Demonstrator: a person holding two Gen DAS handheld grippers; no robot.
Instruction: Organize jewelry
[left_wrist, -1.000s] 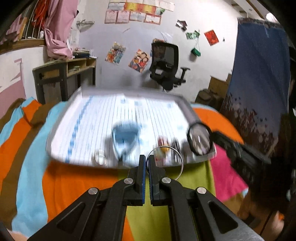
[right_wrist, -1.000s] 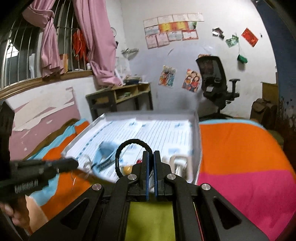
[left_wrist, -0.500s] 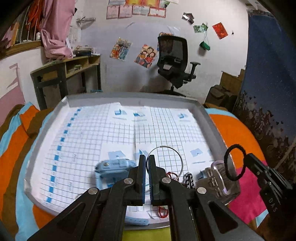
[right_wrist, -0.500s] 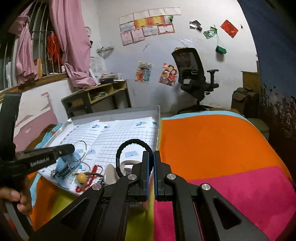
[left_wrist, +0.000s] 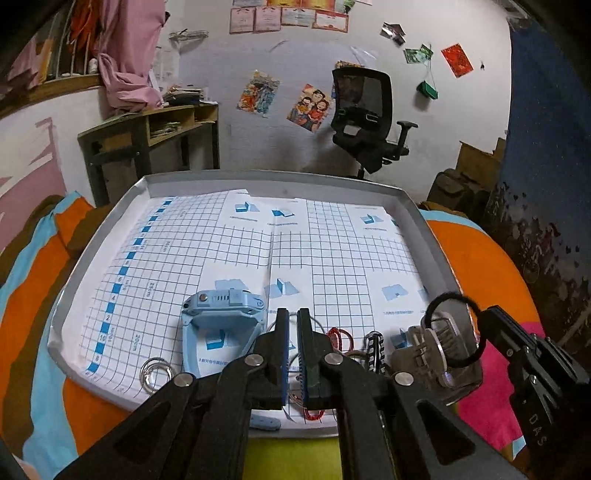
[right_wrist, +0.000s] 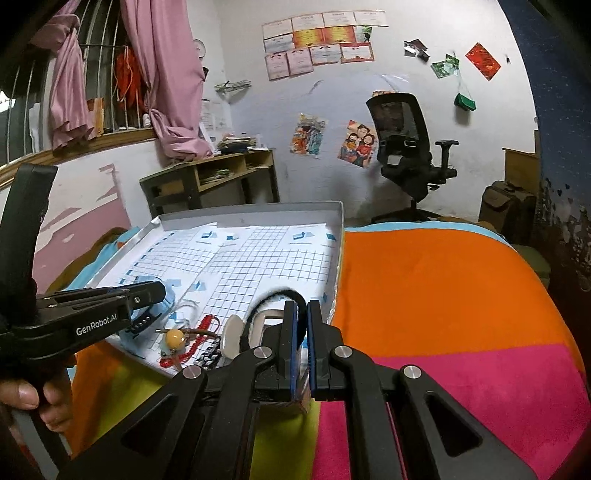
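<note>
While poised over the tray's (left_wrist: 430, 236) near edge: left gripper (left_wrist: 290, 314) pinching a thin wire hoop (left_wrist: 320, 325) beside the blue watch (left_wrist: 221, 306); right gripper (right_wrist: 298, 306), right of it, clamped on a black hair tie (right_wrist: 275, 295).

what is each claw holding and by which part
Left claw: thin wire hoop, pinched at its rim. Right claw: black hair tie, pinched at its band.
</note>
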